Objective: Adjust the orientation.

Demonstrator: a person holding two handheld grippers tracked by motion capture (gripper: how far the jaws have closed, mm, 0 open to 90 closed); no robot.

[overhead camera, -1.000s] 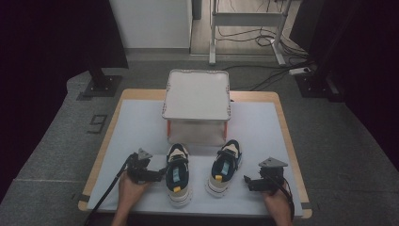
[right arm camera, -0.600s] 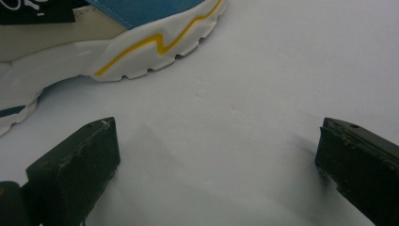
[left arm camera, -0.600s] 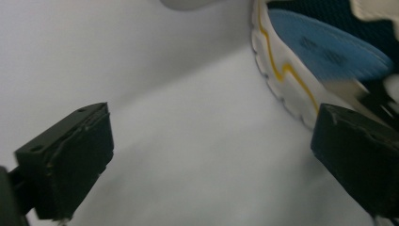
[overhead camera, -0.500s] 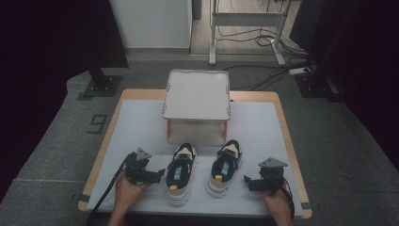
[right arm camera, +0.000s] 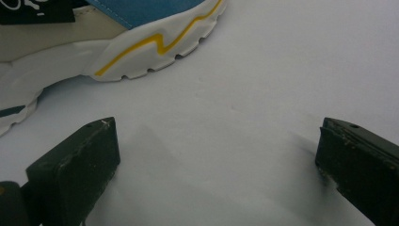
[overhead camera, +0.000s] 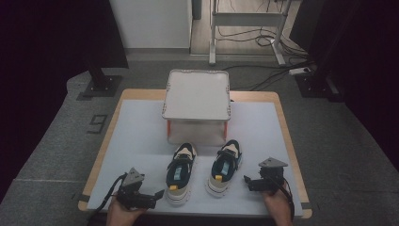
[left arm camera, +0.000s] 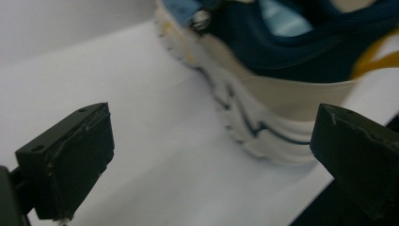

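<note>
With both my left gripper (overhead camera: 159, 193) and right gripper (overhead camera: 246, 181) spread wide and empty, I'd square each onto its shoe (overhead camera: 180, 173), probably heel-first.

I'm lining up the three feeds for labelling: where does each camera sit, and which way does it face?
High view: above the person's side of the table, facing forward and down at two shoes and a tray; both hands with the left claw and right claw show.
Left gripper view: rides the left claw, looking between open jaws at the left shoe.
Right gripper view: rides the right claw, open jaws, facing the right shoe.
Shared: the left shoe and right shoe also show from above.
</note>
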